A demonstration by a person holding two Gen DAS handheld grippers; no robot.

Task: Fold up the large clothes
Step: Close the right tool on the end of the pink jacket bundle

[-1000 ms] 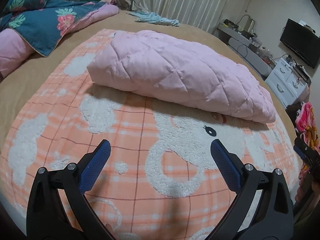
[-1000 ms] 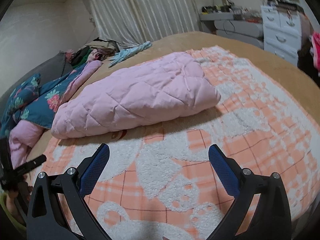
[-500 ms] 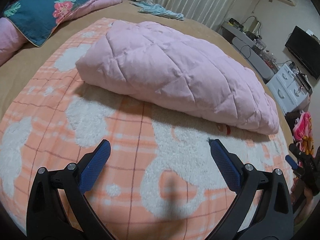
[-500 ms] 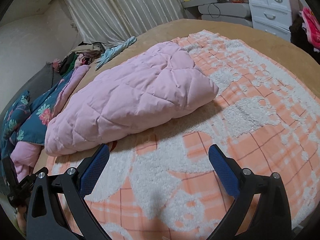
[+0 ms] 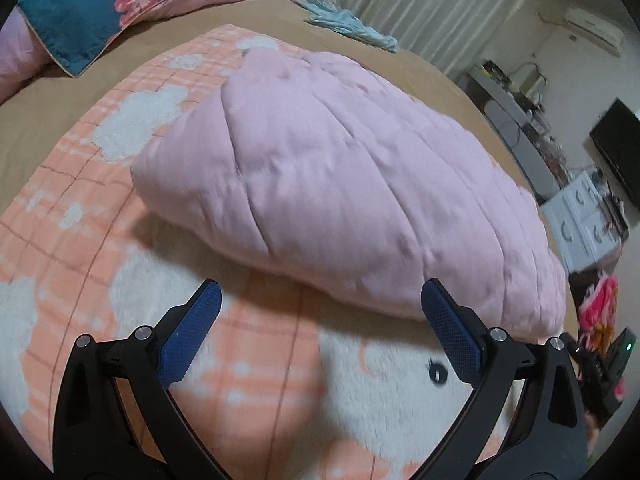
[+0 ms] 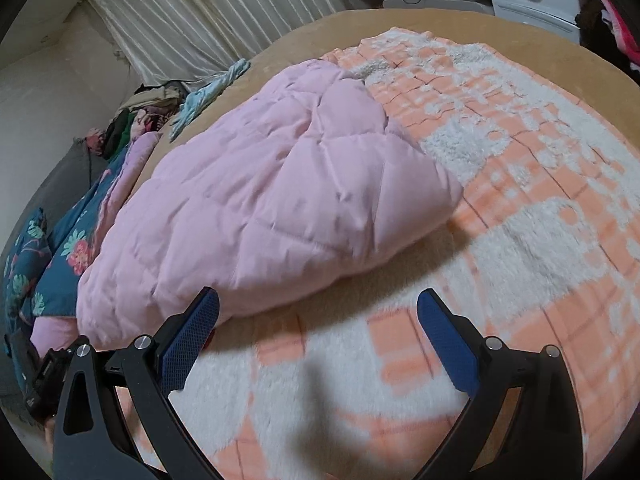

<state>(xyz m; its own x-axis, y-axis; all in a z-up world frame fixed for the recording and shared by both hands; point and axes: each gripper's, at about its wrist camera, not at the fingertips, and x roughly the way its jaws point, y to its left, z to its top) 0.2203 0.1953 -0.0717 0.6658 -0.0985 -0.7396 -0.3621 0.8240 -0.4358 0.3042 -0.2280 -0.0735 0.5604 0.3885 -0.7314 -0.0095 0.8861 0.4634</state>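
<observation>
The pink quilted garment (image 5: 340, 184) lies in a puffy, partly folded bundle on the orange-and-white blanket (image 5: 248, 360) that covers the bed, and both tongs hang just in front of its near edge, the left tongs (image 5: 318, 304) and the right tongs (image 6: 318, 310) each spread wide and holding nothing. This looks like the reach-in before another fold. Next, each would need to close on the garment's near edge, one toward either end, to lift it over evenly.

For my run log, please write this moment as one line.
left gripper: open | right gripper: open | pink coat: untouched on blanket
</observation>
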